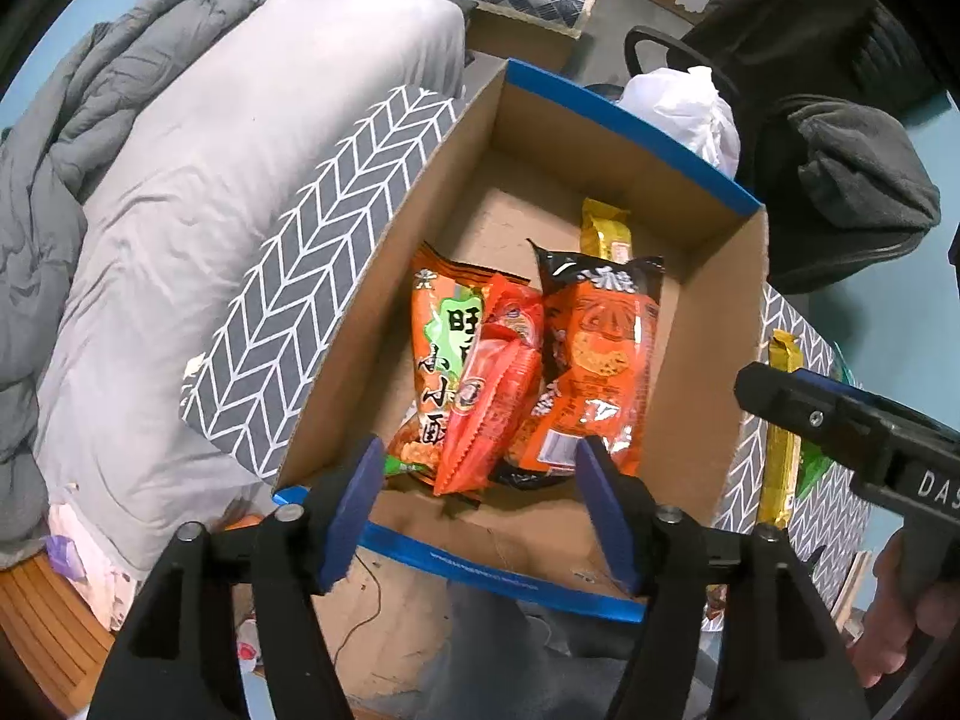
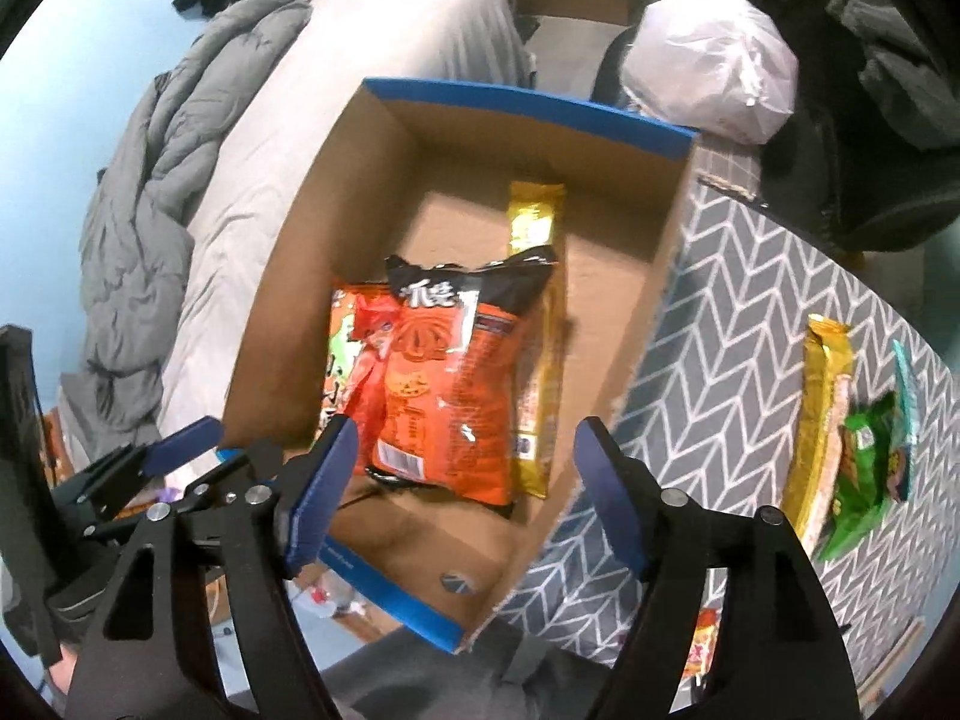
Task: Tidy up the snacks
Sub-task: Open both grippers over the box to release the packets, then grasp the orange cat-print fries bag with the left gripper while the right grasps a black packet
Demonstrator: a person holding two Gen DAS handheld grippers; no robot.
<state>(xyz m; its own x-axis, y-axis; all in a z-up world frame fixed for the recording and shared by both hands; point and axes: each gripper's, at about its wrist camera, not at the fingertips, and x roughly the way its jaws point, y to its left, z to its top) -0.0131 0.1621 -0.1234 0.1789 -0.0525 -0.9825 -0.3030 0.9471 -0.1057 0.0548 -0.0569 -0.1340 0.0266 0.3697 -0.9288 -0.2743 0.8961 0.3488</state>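
From the left wrist, the left claw (image 1: 480, 510) hangs with jaws spread wide and empty over the cardboard box (image 1: 726, 324); several orange snack packets (image 1: 522, 372) already lie just beyond its fingertips, a yellow bar (image 1: 606, 228) farther ahead. From the right wrist, the right claw (image 2: 465, 492) is likewise wide and empty above the box, while a second yellow bar (image 2: 822, 414) and a green packet (image 2: 867, 462) wait outside on the patterned surface (image 2: 750, 276), off to its right.

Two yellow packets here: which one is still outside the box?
The yellow packet on the patterned cloth, beside the green packet; the other lies inside the box.
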